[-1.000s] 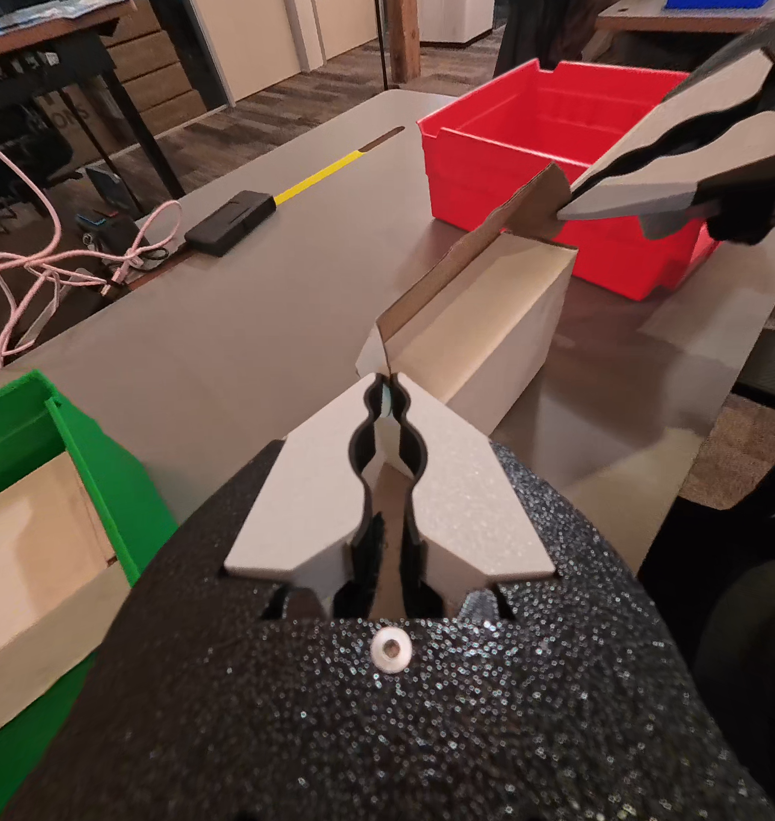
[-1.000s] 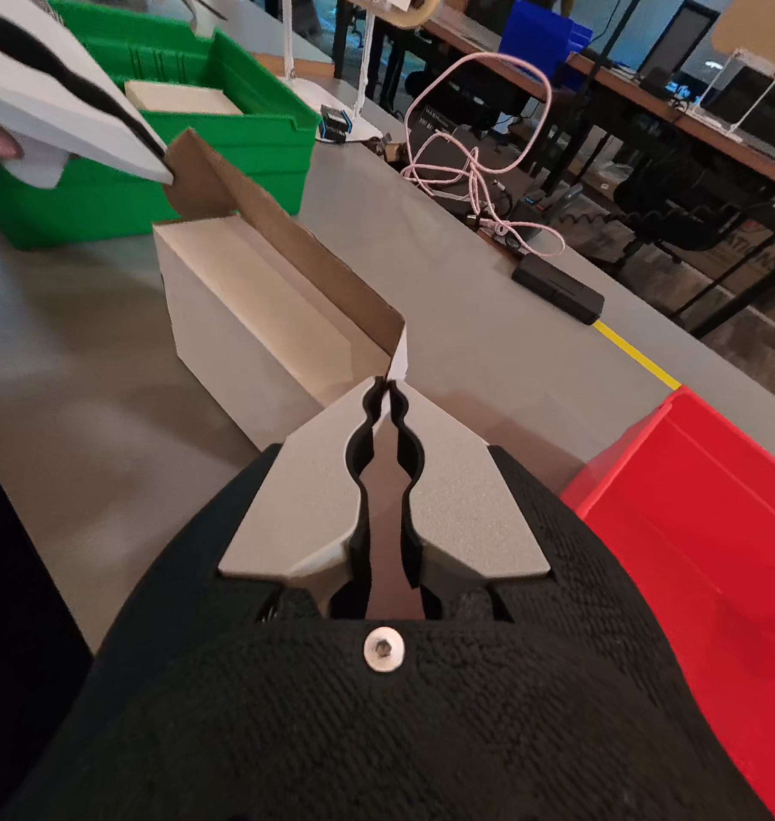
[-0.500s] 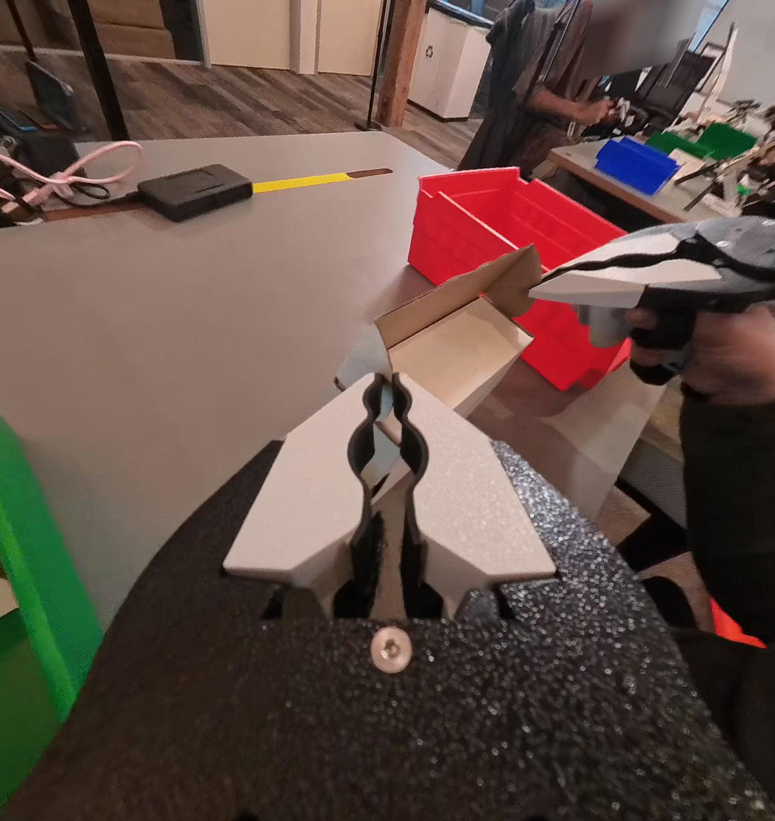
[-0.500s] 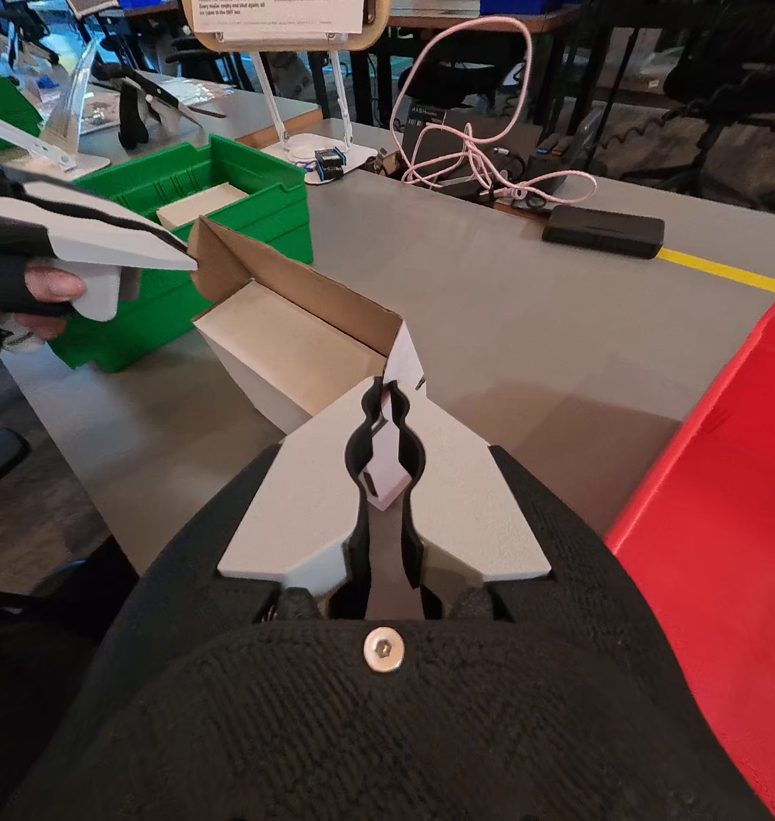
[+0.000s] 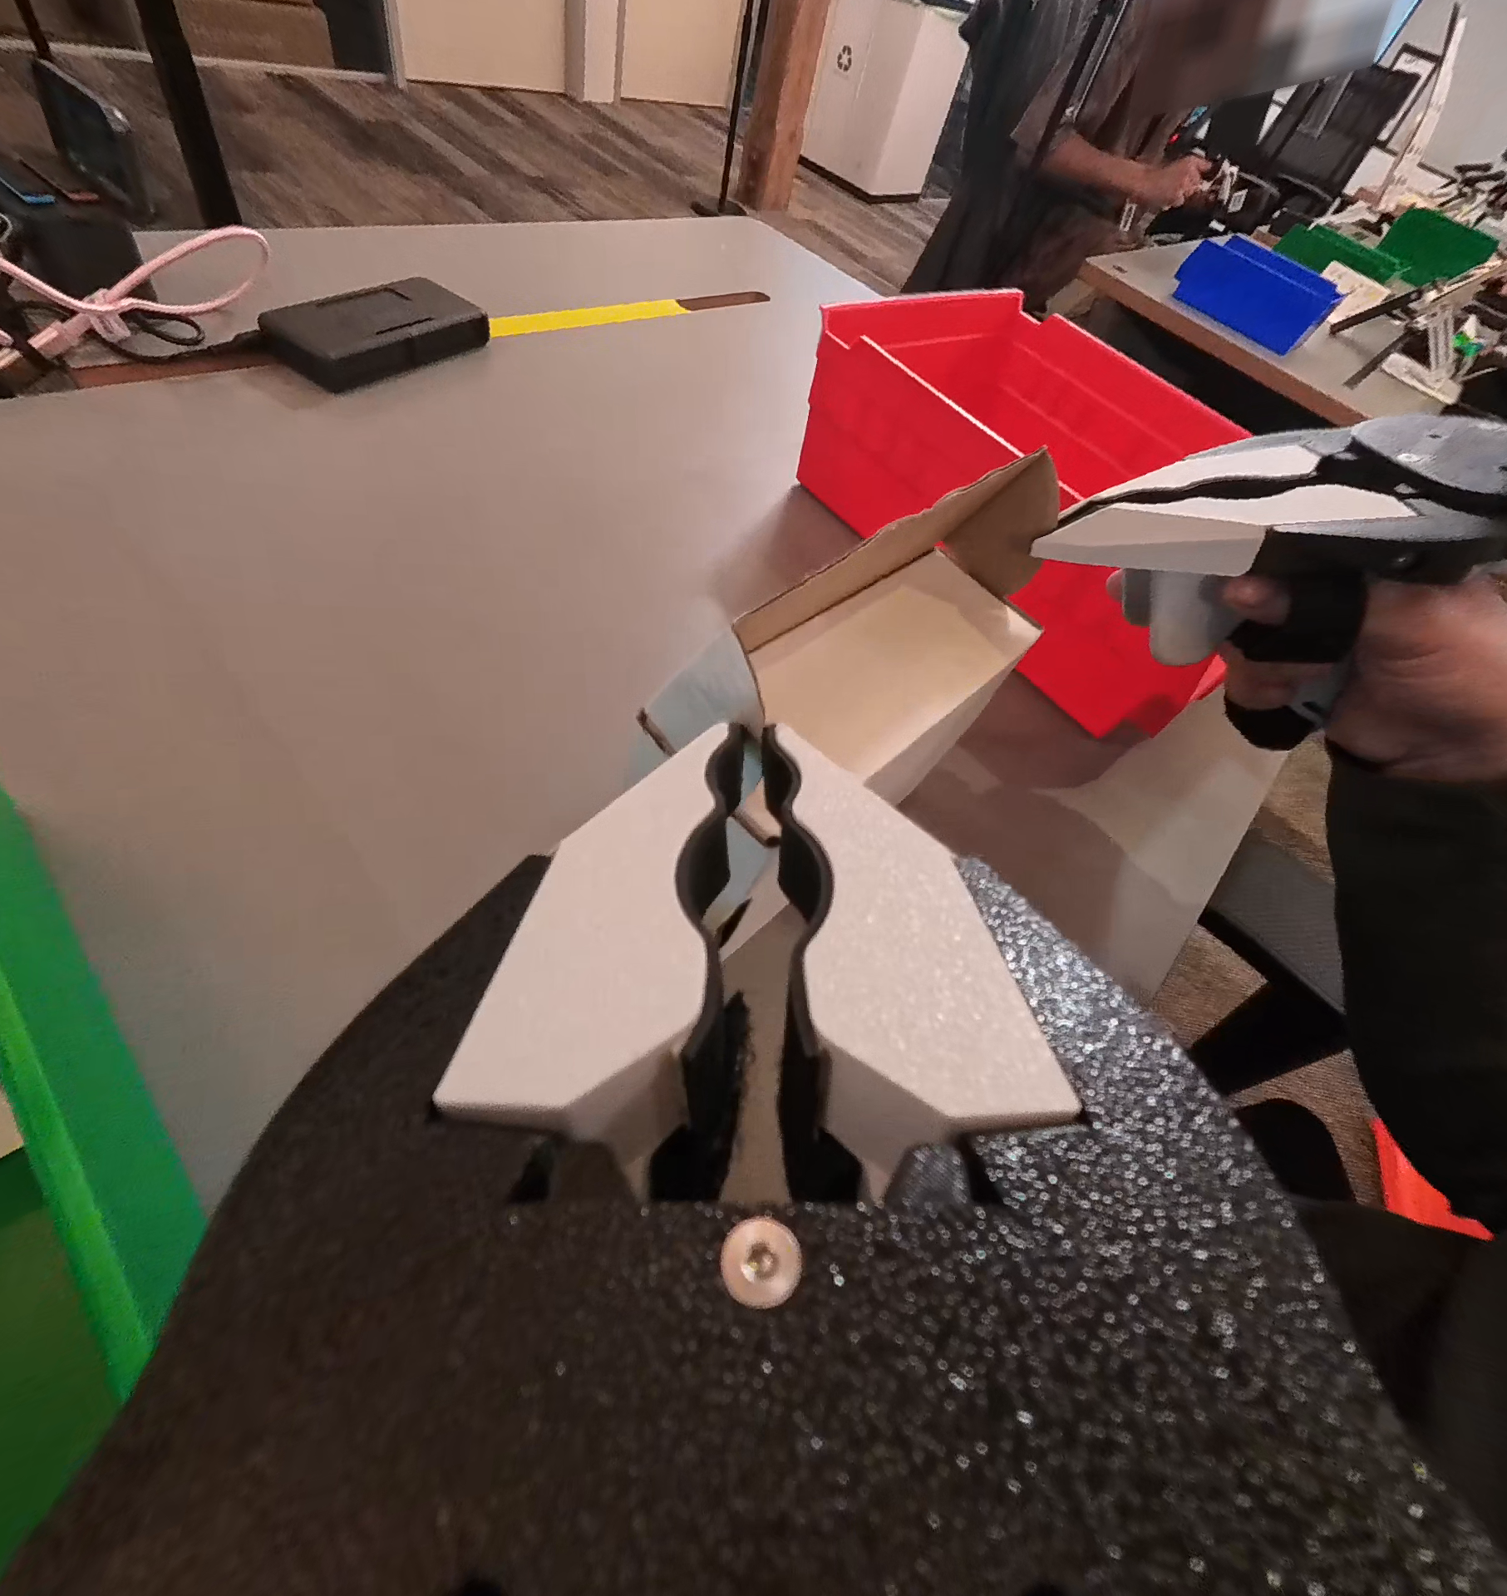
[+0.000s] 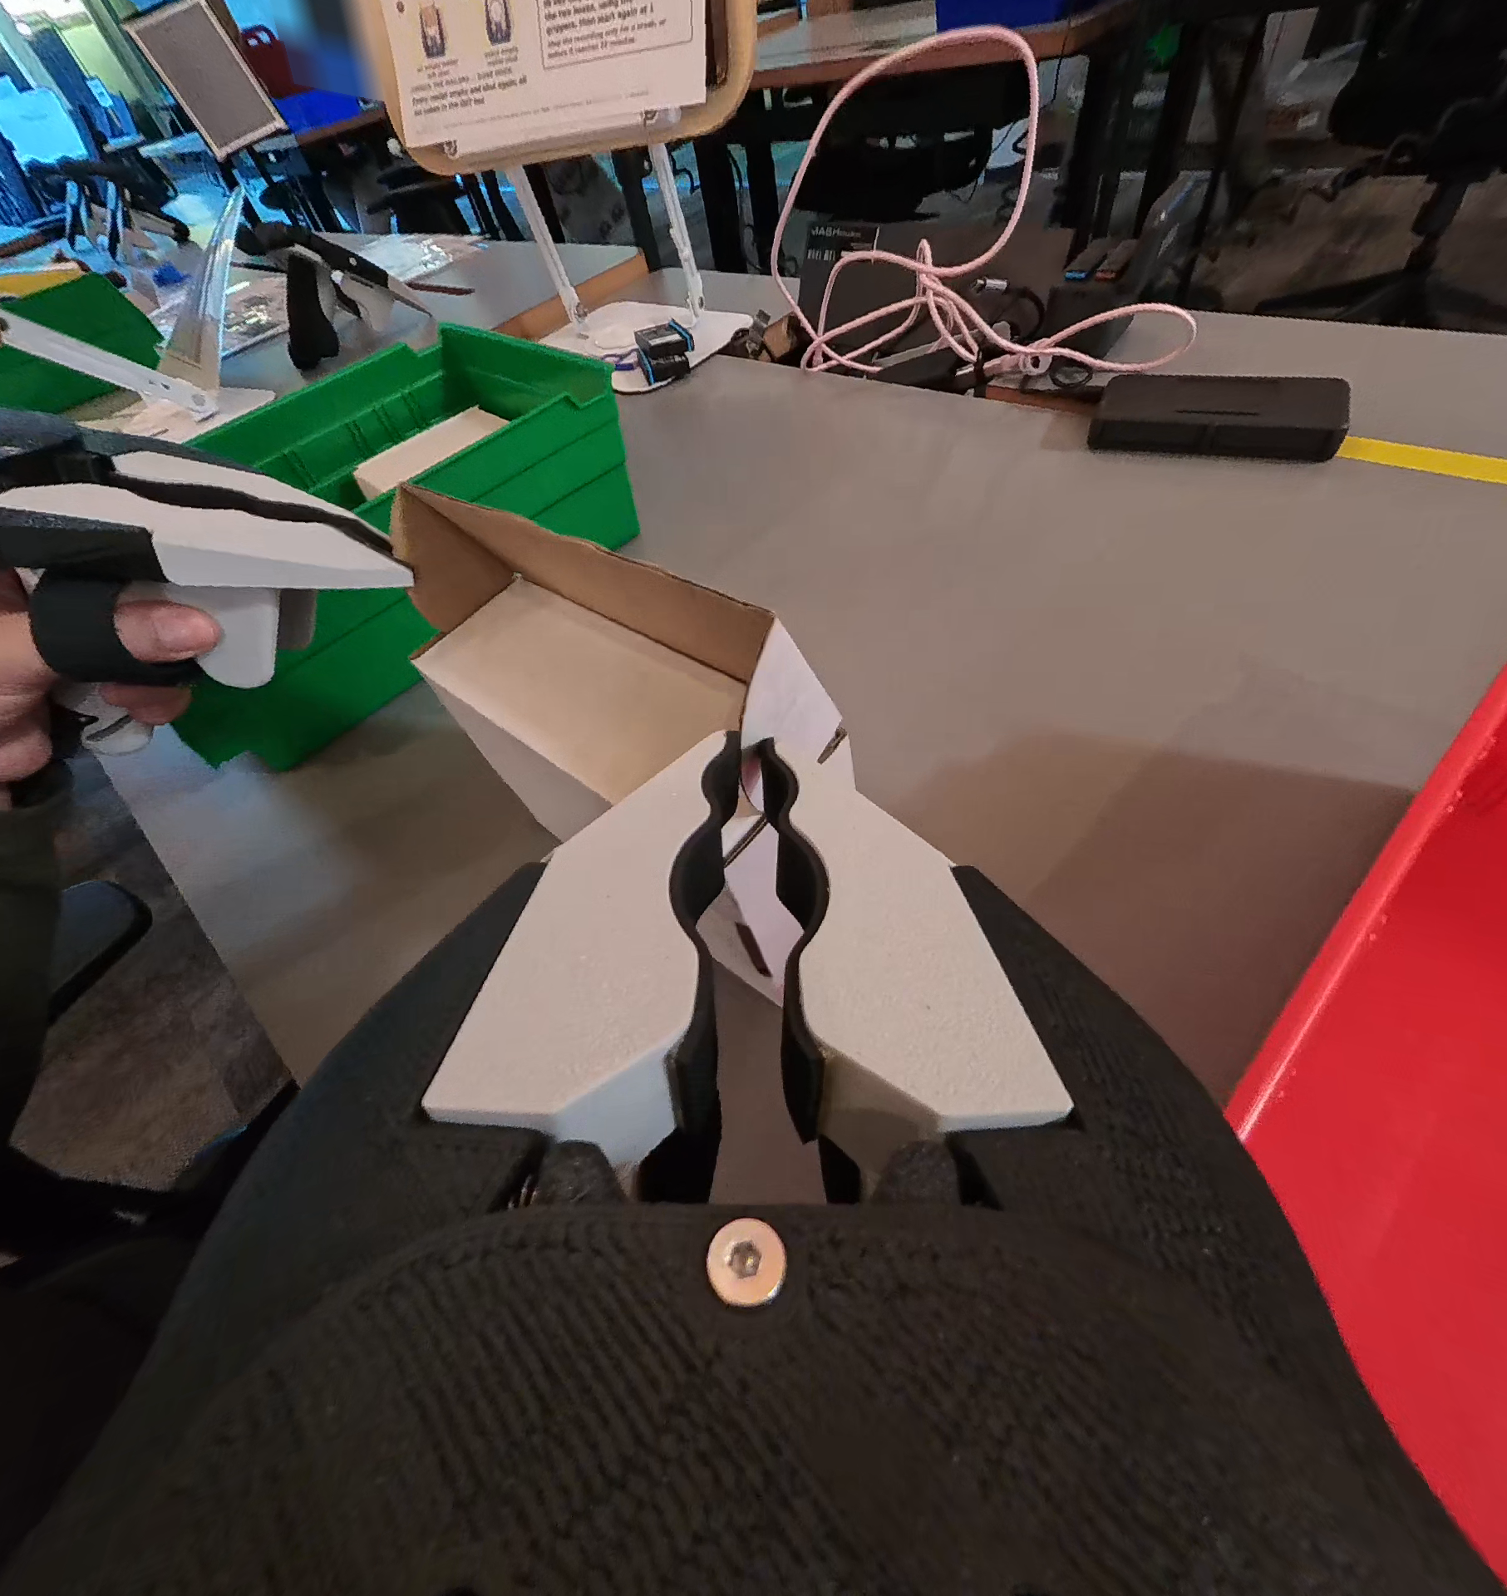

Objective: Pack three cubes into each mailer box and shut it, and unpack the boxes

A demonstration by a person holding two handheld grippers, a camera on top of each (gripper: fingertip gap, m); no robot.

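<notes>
Clearly the white mailer box [image 6: 577,691] is the centre of things: it hangs tilted above the grey table [image 6: 1035,587], lid half raised, carried by its two side flaps. From the right wrist camera it sits at about eleven o'clock from the fingertips, with the green bin [image 6: 439,449] beyond it at ten and the red bin [image 6: 1423,993] at three. The left gripper [image 5: 754,734] is clenched on the near lid flap, its fingers [image 5: 611,864] pressing the cardboard from both sides. The right gripper [image 6: 751,743] is likewise clamped on the opposite flap. No cubes show inside what can be seen of the box. By my reading, this is the carrying or positioning step between bins. Next, the box likely needs setting flat, both grips moving together so the thin flaps do not tear.
</notes>
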